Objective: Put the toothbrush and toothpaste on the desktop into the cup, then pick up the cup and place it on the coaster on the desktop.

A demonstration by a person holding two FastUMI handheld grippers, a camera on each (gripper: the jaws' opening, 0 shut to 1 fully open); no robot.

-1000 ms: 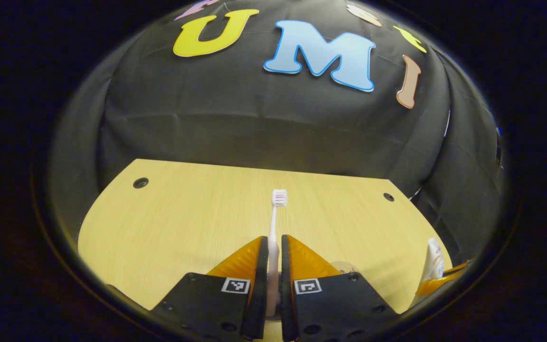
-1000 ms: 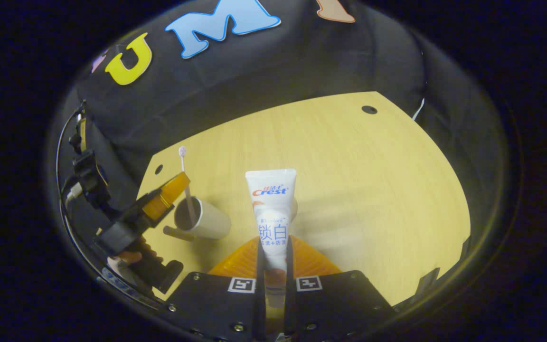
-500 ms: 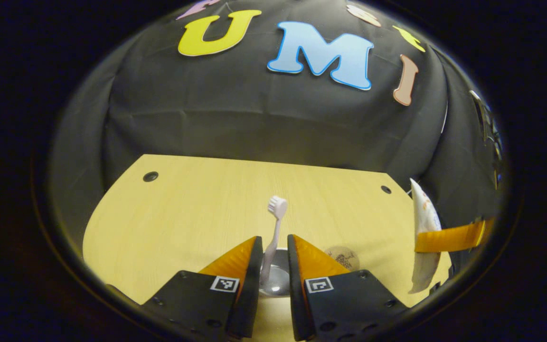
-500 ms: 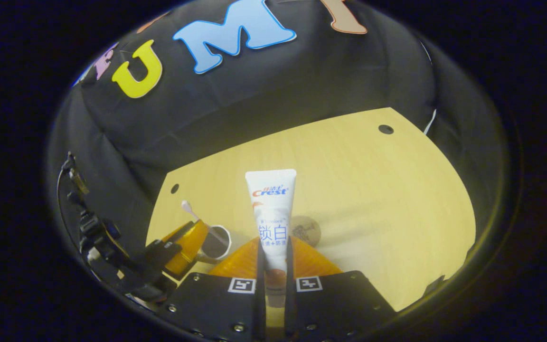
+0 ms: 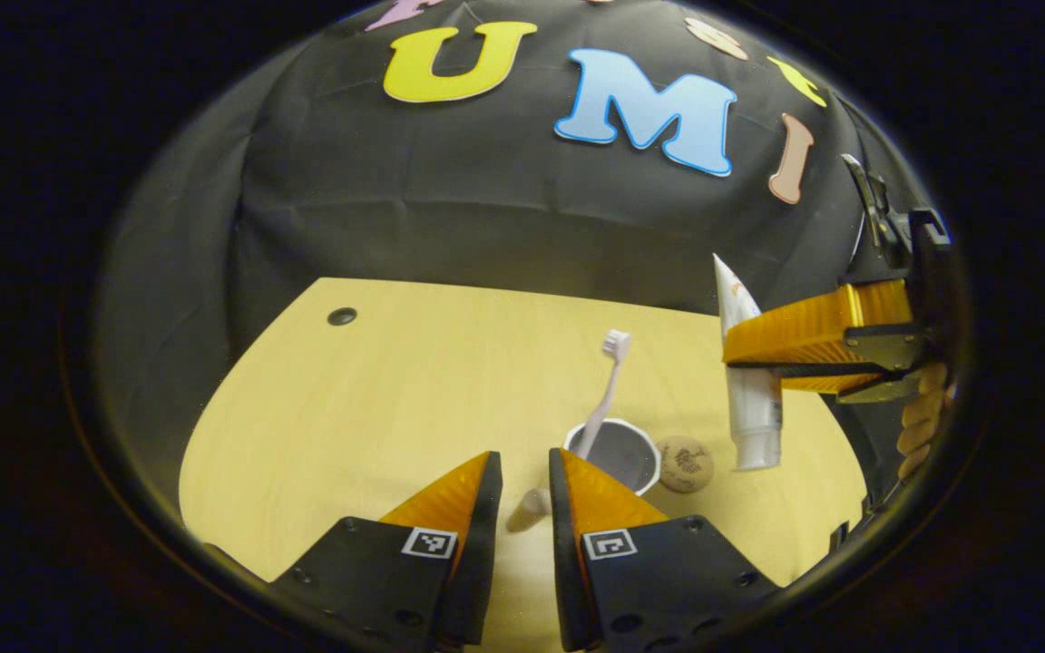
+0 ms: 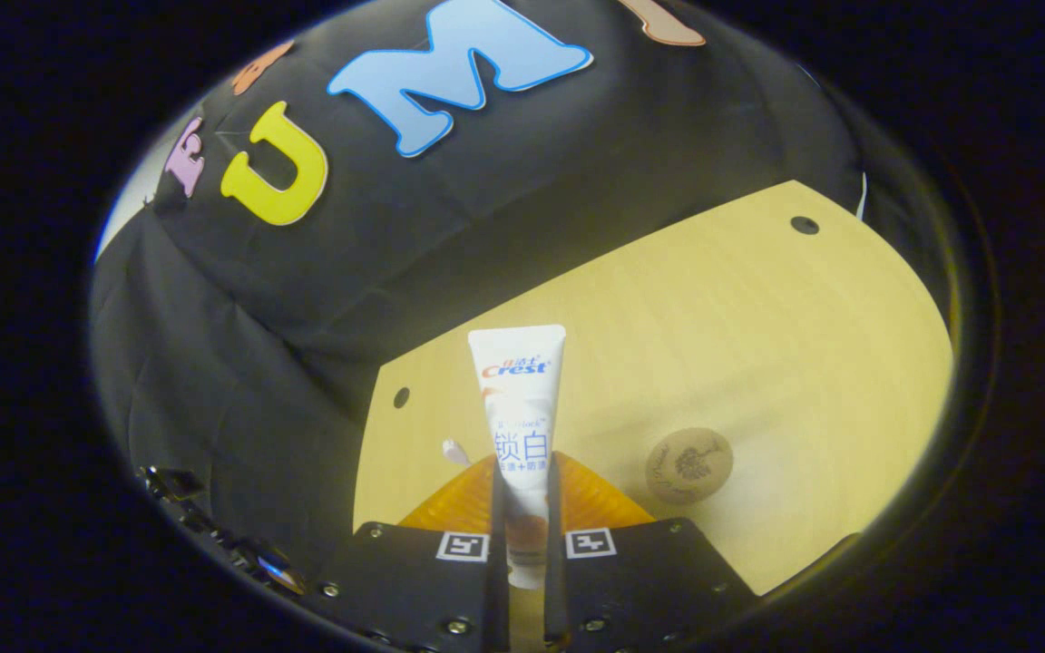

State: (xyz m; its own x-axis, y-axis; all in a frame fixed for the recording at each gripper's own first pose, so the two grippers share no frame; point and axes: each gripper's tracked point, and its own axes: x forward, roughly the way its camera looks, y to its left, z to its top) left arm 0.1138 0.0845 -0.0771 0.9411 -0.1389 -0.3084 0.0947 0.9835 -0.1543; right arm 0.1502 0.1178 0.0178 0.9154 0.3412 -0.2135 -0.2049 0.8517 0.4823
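While toothbrush (image 5: 605,388) leans in cup (image 5: 614,452) — coaster (image 5: 685,463) sits just beside.

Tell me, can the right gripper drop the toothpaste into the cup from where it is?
Probably yes. The right gripper holds the toothpaste cap down, above and right of the cup. The toothbrush leans at the cup's far-left rim, leaving the mouth mostly free.

toothbrush (image 5: 602,390) lower end hidden in cup (image 5: 618,451) | toothpaste (image 6: 519,426) cap hidden between fingers (image 6: 495,508)

Wooden desktop (image 5: 377,408), cup (image 5: 618,453), coaster (image 5: 685,463)
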